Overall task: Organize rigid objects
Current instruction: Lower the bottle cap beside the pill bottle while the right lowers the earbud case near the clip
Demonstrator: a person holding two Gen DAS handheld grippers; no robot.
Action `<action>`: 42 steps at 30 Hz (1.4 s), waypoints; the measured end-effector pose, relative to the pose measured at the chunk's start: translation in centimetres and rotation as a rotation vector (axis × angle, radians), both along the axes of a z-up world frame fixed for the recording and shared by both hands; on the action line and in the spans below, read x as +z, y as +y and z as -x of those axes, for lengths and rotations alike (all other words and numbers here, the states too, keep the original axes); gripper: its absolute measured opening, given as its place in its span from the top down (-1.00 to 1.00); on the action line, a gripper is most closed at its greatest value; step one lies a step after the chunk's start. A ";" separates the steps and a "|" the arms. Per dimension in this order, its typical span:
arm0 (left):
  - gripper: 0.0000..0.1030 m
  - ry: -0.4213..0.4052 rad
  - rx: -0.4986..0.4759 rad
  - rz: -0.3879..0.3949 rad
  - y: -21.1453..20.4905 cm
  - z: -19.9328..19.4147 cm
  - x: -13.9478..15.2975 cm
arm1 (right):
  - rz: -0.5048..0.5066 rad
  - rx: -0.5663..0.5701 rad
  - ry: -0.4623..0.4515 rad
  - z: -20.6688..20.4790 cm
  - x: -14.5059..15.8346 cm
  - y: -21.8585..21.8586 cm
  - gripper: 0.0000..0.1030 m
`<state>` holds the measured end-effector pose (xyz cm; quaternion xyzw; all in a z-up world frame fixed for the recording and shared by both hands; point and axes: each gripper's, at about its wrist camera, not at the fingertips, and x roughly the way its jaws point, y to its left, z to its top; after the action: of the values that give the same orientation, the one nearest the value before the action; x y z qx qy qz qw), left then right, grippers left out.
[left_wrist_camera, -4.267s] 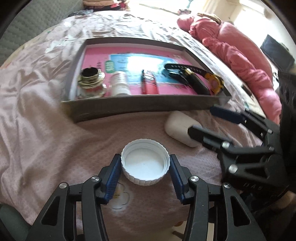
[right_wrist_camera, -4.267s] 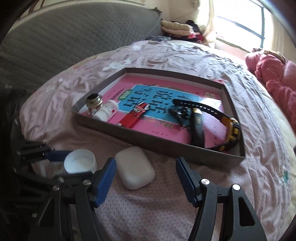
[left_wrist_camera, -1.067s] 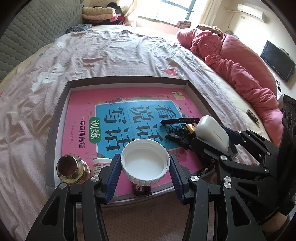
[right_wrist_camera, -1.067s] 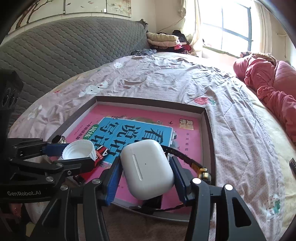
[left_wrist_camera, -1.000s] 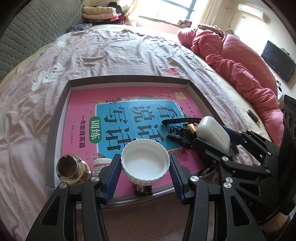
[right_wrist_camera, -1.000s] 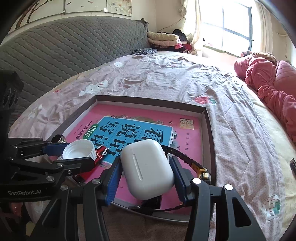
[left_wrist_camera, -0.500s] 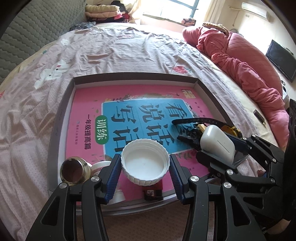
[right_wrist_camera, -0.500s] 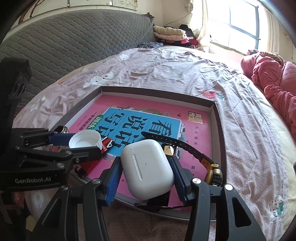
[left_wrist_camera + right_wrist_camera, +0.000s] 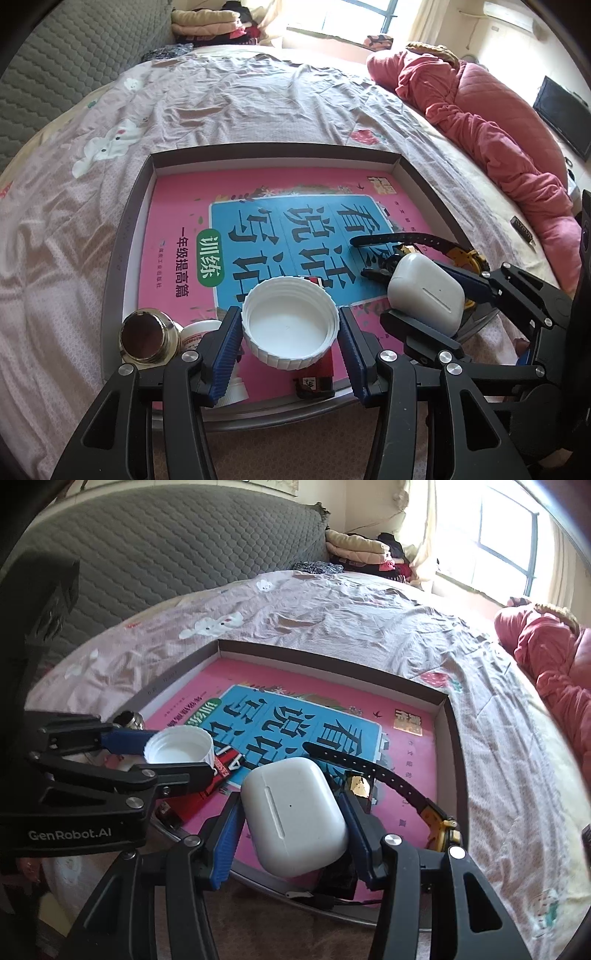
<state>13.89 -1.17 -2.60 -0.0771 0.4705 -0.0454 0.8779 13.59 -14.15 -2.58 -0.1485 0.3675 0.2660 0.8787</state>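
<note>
Right now my left gripper point(image 9: 290, 334) is squeezing a white cap point(image 9: 290, 325), open side up, in the low middle of the left view, with one blue pad on each side of it. My right gripper point(image 9: 293, 818) is pinching a white earbud case point(image 9: 295, 814) the same way, in the low middle of the right view. Both things hang over the near edge of the gray tray point(image 9: 122, 236) on the bed. A pink and blue book point(image 9: 258, 229) covers the tray floor. At the lower left of the left view a shiny metal jar point(image 9: 144, 338) stands in the tray corner, with a small white bottle point(image 9: 201, 328) just beside it. A red thing point(image 9: 319, 373) peeks out under the cap. A black and yellow watch point(image 9: 406, 790) lies behind the case, toward the right side of the tray.
</note>
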 end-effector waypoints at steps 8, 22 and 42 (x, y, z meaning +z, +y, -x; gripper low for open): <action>-0.02 0.008 -0.015 -0.013 -0.5 0.2 -0.2 | 0.045 -0.067 0.013 -0.7 -0.6 -1.0 -0.02; -0.02 0.043 -0.019 -0.005 -1.0 0.6 -1.1 | -0.031 -0.106 0.094 -1.6 -1.1 -2.0 -0.01; -0.16 0.036 -0.020 -0.017 -0.7 1.2 -0.3 | -0.079 -0.106 0.095 -1.2 -0.5 -2.9 -0.25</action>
<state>12.67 -1.85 -2.88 -0.0660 0.4871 -0.0488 0.8695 14.82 -17.01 -3.09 -0.0814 0.4052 0.2402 0.8784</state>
